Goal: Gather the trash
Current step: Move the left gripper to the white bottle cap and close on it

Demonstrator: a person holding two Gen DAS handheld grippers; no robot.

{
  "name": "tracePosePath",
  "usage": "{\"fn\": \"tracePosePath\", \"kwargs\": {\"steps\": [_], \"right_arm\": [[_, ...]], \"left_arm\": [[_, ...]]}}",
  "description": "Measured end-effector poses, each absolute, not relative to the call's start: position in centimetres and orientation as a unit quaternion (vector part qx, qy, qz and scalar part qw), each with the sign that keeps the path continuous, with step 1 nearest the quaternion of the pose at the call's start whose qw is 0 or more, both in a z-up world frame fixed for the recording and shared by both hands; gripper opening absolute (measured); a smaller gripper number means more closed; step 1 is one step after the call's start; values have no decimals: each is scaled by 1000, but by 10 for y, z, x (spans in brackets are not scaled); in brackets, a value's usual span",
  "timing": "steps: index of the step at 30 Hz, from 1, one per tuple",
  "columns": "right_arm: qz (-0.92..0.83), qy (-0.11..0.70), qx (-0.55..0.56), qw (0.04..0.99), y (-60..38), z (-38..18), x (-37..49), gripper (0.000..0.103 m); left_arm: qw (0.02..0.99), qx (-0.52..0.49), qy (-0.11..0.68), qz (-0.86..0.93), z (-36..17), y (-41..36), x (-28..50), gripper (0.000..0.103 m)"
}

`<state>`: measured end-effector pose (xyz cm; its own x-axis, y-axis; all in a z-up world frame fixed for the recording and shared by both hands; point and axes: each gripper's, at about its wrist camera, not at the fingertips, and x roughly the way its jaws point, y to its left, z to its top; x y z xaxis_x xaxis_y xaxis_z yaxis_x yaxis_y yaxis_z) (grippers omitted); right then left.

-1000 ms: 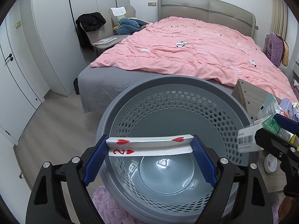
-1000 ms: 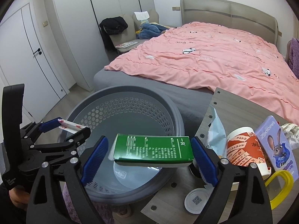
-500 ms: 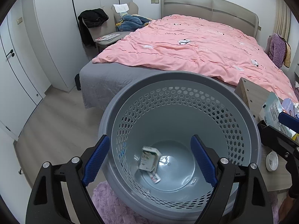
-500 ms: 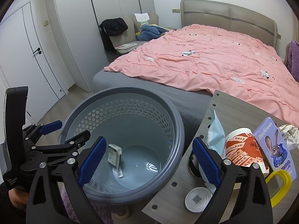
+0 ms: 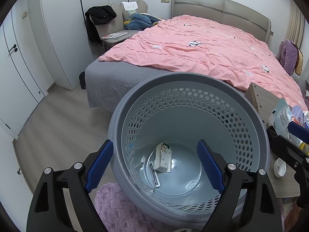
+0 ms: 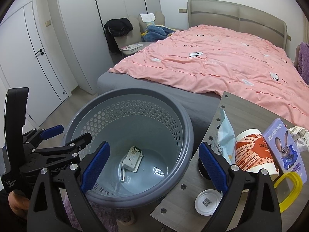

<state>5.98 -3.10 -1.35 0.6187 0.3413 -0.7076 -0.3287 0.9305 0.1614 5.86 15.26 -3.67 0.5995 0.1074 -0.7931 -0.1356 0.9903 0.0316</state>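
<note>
A grey perforated basket (image 5: 251,123) (image 6: 177,114) stands on the floor between the bed and a small table. On its bottom lie a small carton (image 5: 163,157) (image 6: 133,158) and a playing card (image 5: 154,176) (image 6: 122,171). My left gripper (image 5: 154,160) is open and empty above the basket's near rim. My right gripper (image 6: 154,164) is open and empty over the basket's right rim. On the table (image 6: 249,114) stand an orange paper cup (image 6: 253,152), a pale blue packet (image 6: 225,137), a white lid (image 6: 207,202) and a purple Zootopia pack (image 6: 283,147).
A bed with a pink duvet (image 5: 202,46) lies behind the basket. A chair with clothes (image 5: 115,25) stands at the back left by white wardrobes. A purple fluffy rug (image 5: 119,208) lies under the basket. A yellow ring (image 6: 289,189) and crumpled paper (image 6: 299,135) sit on the table.
Both grippers opened. The left let go of the playing card and the right let go of the green-and-white carton. Both now lie on the basket's bottom.
</note>
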Motion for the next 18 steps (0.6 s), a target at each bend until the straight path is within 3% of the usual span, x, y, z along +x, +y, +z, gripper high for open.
{"fn": "tracePosePath", "kwargs": {"steps": [18], "right_arm": [[167, 388, 35, 906, -66, -10, 38, 92]], "left_arm": [[900, -19, 433, 47, -22, 145, 33, 84]]}}
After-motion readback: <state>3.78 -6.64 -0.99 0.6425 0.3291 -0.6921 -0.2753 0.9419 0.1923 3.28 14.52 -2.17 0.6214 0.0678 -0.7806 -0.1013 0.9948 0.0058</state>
